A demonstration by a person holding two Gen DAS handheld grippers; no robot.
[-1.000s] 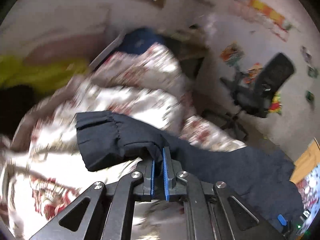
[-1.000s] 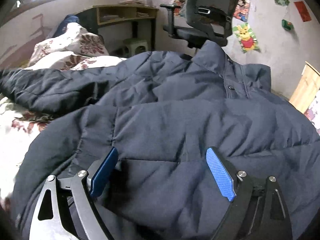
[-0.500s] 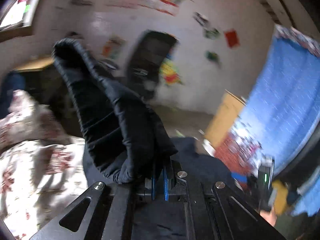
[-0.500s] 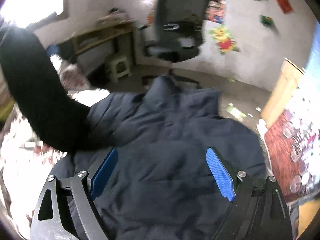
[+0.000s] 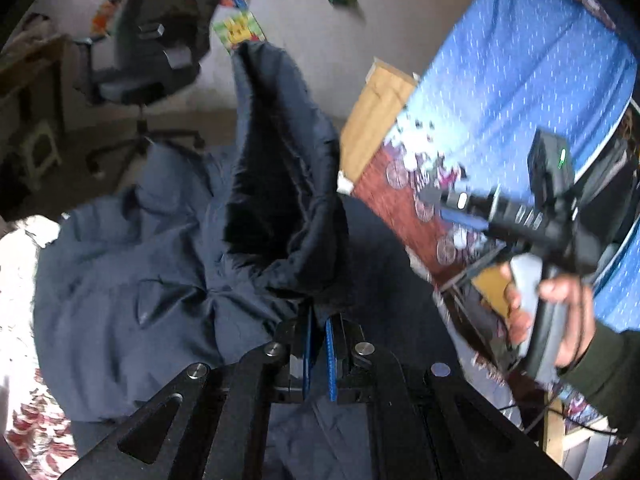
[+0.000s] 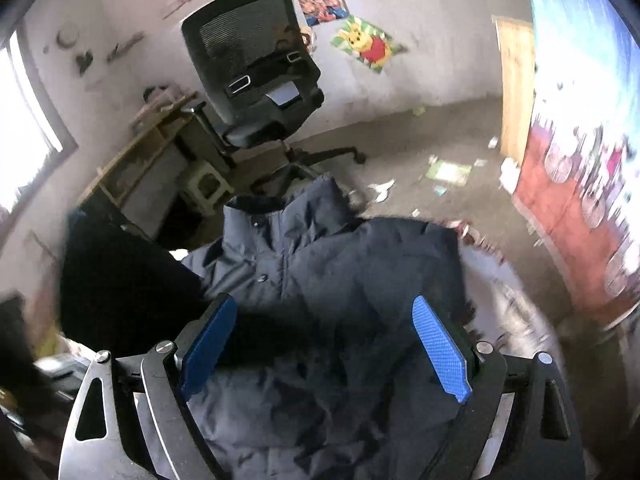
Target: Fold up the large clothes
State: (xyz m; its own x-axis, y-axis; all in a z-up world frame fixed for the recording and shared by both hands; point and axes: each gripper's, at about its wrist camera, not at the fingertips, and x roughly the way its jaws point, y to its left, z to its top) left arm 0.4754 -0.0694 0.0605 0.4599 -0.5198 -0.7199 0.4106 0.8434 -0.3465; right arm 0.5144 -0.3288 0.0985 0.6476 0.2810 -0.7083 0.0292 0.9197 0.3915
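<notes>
- Two handheld grippers are over a navy puffer jacket (image 6: 320, 280) that lies spread on a bed with a white and red floral bedspread (image 5: 24, 320).
- The left gripper (image 5: 318, 354) has its blue pads pressed nearly together on the cuff end of the jacket's sleeve (image 5: 280, 168); the sleeve rises from the jaws and stands up in front of the camera, its open end dark inside.
- The right gripper (image 6: 324, 344) hovers above the jacket's chest with its jaws spread wide and nothing between the blue pads (image 6: 440, 352).
- In the left wrist view, the right gripper appears at the right edge, its handle held by the person's hand (image 5: 556, 316) in a dark green sleeve (image 5: 604, 372).
- In the right wrist view the jacket lies front up, collar (image 6: 280, 208) pointing away toward the floor, with snap buttons along its placket; the lifted sleeve shows as a dark blurred mass at the left.
- A black mesh office chair (image 6: 256, 64) stands beyond the bed, next to a wooden desk (image 6: 136, 160) with a small stool (image 6: 206, 188) under it.
- Cartoon posters (image 6: 368, 48) hang on the wall, a blue patterned curtain (image 5: 520, 80) fills the right side, and scraps of paper (image 6: 448, 172) litter the floor.
</notes>
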